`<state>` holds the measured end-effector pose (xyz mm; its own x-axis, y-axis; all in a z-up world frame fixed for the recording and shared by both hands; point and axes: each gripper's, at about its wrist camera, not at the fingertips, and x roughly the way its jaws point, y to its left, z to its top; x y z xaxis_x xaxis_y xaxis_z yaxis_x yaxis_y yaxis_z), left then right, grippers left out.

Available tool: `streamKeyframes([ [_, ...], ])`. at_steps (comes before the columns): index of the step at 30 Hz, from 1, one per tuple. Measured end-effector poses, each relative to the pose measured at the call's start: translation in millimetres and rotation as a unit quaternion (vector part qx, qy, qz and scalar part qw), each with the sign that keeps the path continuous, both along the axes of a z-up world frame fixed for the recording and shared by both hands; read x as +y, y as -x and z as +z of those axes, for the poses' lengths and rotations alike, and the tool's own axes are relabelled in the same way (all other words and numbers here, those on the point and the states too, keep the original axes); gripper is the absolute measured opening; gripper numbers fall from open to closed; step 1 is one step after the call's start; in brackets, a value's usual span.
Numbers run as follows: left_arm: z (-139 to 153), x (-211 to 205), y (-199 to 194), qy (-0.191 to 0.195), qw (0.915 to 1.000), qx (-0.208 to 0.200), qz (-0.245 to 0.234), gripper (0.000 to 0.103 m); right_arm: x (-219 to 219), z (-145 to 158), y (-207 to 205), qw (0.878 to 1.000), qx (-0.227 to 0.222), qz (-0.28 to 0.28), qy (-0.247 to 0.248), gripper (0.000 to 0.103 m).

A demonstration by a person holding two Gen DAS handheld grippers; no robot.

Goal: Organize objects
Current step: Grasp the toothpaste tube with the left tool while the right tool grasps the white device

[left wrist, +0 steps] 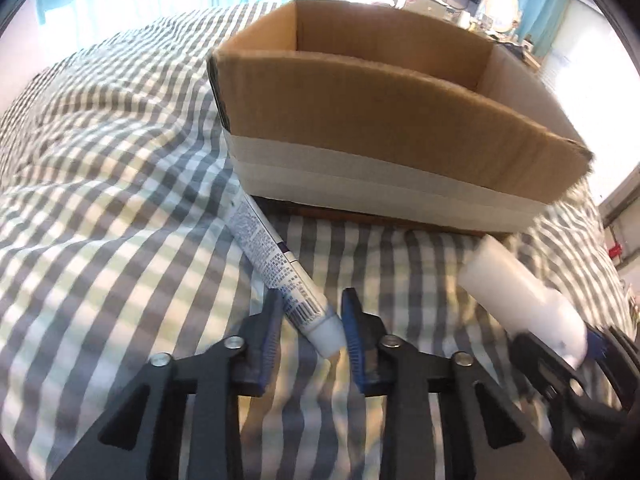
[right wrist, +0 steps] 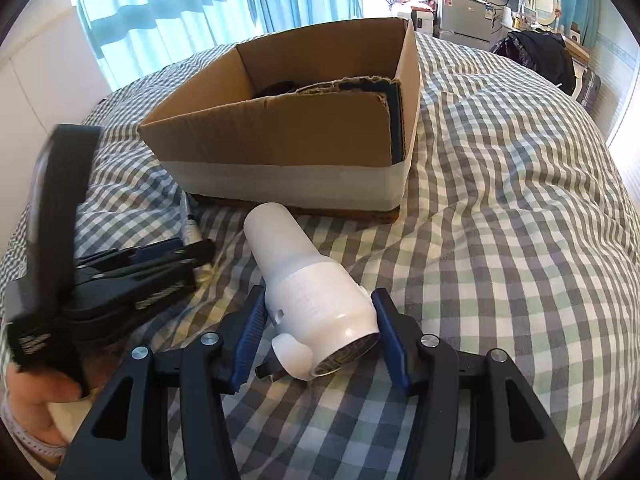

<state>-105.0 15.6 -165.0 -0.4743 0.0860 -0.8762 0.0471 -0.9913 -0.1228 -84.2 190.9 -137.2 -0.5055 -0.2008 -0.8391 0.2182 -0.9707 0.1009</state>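
A white tube (left wrist: 268, 252) with blue print lies slanted on the checked bedspread (left wrist: 100, 200), its flat end under the cardboard box (left wrist: 360, 120). My left gripper (left wrist: 312, 296) has its blue pads against the cap end of the tube and is shut on it. A white bottle-shaped plastic device (right wrist: 304, 280) sits between the pads of my right gripper (right wrist: 320, 292), which is shut on its wide body, narrow end toward the box (right wrist: 280, 140). The left gripper (right wrist: 192, 248) shows at the left of the right wrist view, over the tube (right wrist: 188, 228). The device (left wrist: 512, 292) appears at the right of the left wrist view.
The open box, banded with white tape, holds some dark items (right wrist: 280, 87). A hand (right wrist: 32, 400) grips the left tool. Rumpled checked bedding spreads around the box. Blue curtains (right wrist: 180, 8), a fridge (right wrist: 468, 20) and a TV stand beyond the bed.
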Motion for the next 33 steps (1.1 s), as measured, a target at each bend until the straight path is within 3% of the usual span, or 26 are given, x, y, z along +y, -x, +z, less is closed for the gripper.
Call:
streamKeyframes([
  [5, 28.1, 3.8, -28.4, -0.008, 0.9986, 0.021, -0.047, 0.017, 4.4, 7.8, -10.1, 1.000, 0.007, -0.002, 0.014, 0.053],
  [6, 33.1, 8.1, -35.6, 0.000, 0.9979, 0.025, -0.059, 0.005, 4.9, 10.9, -12.6, 1.000, 0.009, -0.002, 0.019, 0.053],
  [7, 37.0, 9.7, -40.1, 0.003, 0.9973, 0.026, -0.069, 0.002, 4.0, 13.0, -14.8, 1.000, 0.009, -0.001, 0.021, 0.053],
  [15, 50.4, 16.9, -67.4, -0.003, 0.9939, 0.036, -0.104, 0.001, -7.1, 27.4, -38.4, 1.000, 0.020, 0.001, -0.003, 0.053],
  [22, 44.2, 14.7, -84.6, -0.023, 0.9947, 0.041, -0.091, 0.002, -14.8, 34.5, -54.7, 0.999, 0.029, 0.003, -0.021, 0.053],
  [24, 46.2, 9.3, -79.8, -0.023, 0.9955, 0.046, -0.079, 0.005, -13.9, 36.0, -56.2, 0.999, 0.031, 0.003, -0.022, 0.053],
  [28, 36.5, 10.0, -60.3, -0.011, 0.9970, 0.036, -0.068, 0.032, -8.5, 36.6, -50.4, 0.999, 0.032, 0.001, -0.019, 0.053],
  [33, 12.9, 25.2, -29.5, -0.017, 0.9965, -0.007, -0.082, 0.042, 3.9, 30.4, -33.0, 0.999, 0.030, -0.015, -0.017, 0.053],
])
